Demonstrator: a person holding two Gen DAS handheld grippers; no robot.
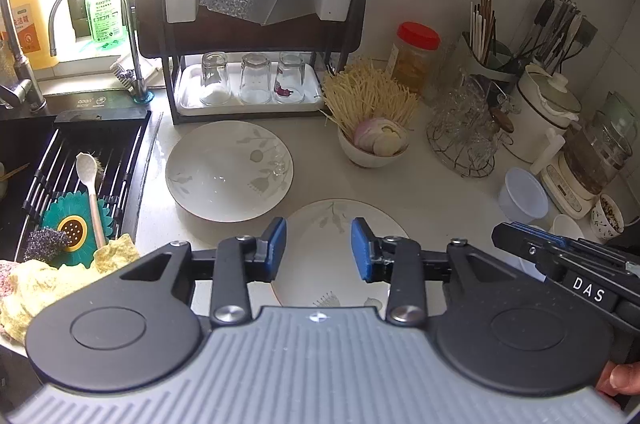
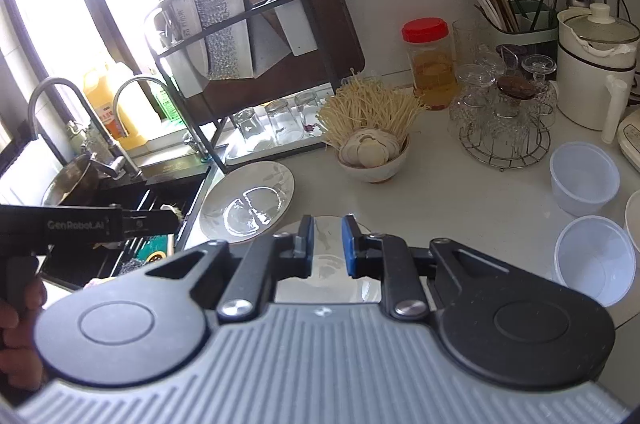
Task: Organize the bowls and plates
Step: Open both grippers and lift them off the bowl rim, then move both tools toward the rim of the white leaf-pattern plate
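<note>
Two white plates with a grey leaf pattern lie on the white counter. The far plate (image 1: 229,169) sits beside the sink; it also shows in the right wrist view (image 2: 247,201). The near plate (image 1: 320,248) lies under my left gripper (image 1: 319,248), which is open and empty just above it. My right gripper (image 2: 327,244) is open and empty over the same near plate (image 2: 328,266). Two clear plastic bowls (image 2: 584,177) (image 2: 596,260) stand at the right. A ceramic bowl (image 1: 370,153) holds enoki mushrooms and onion.
A black dish rack (image 1: 256,23) with a tray of upturned glasses (image 1: 256,79) stands at the back. The sink (image 1: 72,175) with a drain rack, spoon and sponges is at the left. A wire glass holder (image 2: 504,127), jar (image 2: 430,63), chopstick holder and white pot crowd the right.
</note>
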